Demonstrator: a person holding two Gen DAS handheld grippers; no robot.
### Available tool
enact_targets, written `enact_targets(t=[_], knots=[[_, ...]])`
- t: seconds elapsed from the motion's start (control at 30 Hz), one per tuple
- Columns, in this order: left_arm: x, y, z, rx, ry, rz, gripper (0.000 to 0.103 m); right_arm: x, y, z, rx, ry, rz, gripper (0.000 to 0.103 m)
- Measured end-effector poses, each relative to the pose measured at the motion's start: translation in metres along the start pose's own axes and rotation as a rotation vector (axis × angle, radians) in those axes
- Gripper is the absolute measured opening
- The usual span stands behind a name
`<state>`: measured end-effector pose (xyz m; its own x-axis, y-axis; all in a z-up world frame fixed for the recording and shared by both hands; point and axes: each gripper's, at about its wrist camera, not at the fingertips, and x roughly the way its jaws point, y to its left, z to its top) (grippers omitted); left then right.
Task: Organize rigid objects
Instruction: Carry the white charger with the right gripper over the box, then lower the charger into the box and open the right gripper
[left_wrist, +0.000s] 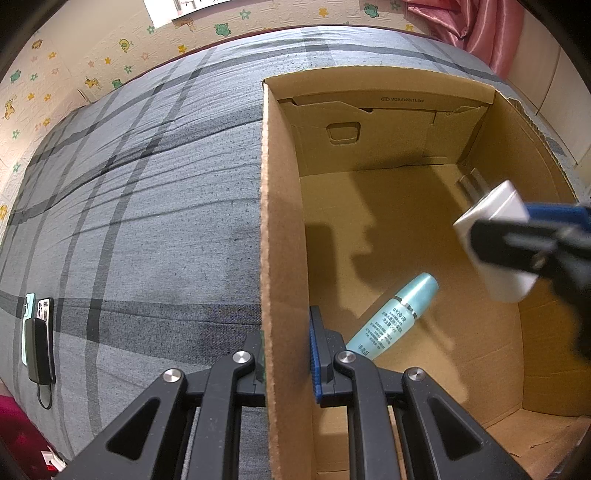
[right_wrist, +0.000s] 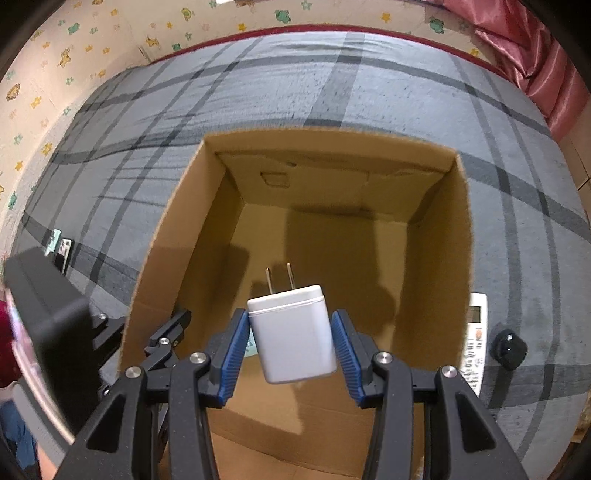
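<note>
R tongs (right_wrist: 291, 349) are gripping the white charger (right_wrist: 293, 334) by its two flat sides, blue pads (right_wrist: 232, 354) pressing either side, prongs pointing fwd and away. Charger is hanging above the open cardboard box (right_wrist: 177, 229), not touching floor or walls of it. L tongs (left_wrist: 286, 354) are straddling the box's L wall, one finger outside, one inside; pads look near the cardboard but I can't tell if they're actually clamping it or just bracketing it.

Already inside: teal bottle (left_wrist: 393, 317), lying on its side on the box floor near the L wall. Outside on the bed (right_wrist: 369, 85), R of the box: a white remote (right_wrist: 476, 339) and a small black knob-like obj (right_wrist: 509, 349), prob next in line.

Step in hand, by my read: dropping the charger in. Doing it well = lowering w/ the wrist level until charger is close to the box floor, then opening, so it isn't bouncing or landing prongs-down. Aim for bare cardboard to the R of the bottle, not on top of it. L side should be steadying the wall, since the bed is soft and the box may be tipping.
</note>
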<state>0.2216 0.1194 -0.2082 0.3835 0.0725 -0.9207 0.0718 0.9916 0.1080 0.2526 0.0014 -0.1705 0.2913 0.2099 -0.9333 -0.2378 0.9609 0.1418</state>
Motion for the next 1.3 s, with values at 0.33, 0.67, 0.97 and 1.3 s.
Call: enact_targets(t=[0.33,0.67,0.97,1.3], knots=[[0.000,0.000,0.000,-0.002,0.001,-0.002,0.015,0.043,0.004,-0.005,0.009,0.085,-0.029,0.050],[0.000,0.003,0.001,-0.004,0.002,-0.007,0.015,0.055,0.011,-0.005,-0.004,0.105,-0.024,0.050],[0.001,0.002,-0.001,-0.001,0.007,-0.002,0.015,0.052,0.007,-0.004,0.008,0.109,-0.015,0.050],[0.002,0.002,-0.001,-0.003,0.009,-0.002,0.015,0.044,0.009,0.001,-0.003,0.083,-0.019,0.048]])
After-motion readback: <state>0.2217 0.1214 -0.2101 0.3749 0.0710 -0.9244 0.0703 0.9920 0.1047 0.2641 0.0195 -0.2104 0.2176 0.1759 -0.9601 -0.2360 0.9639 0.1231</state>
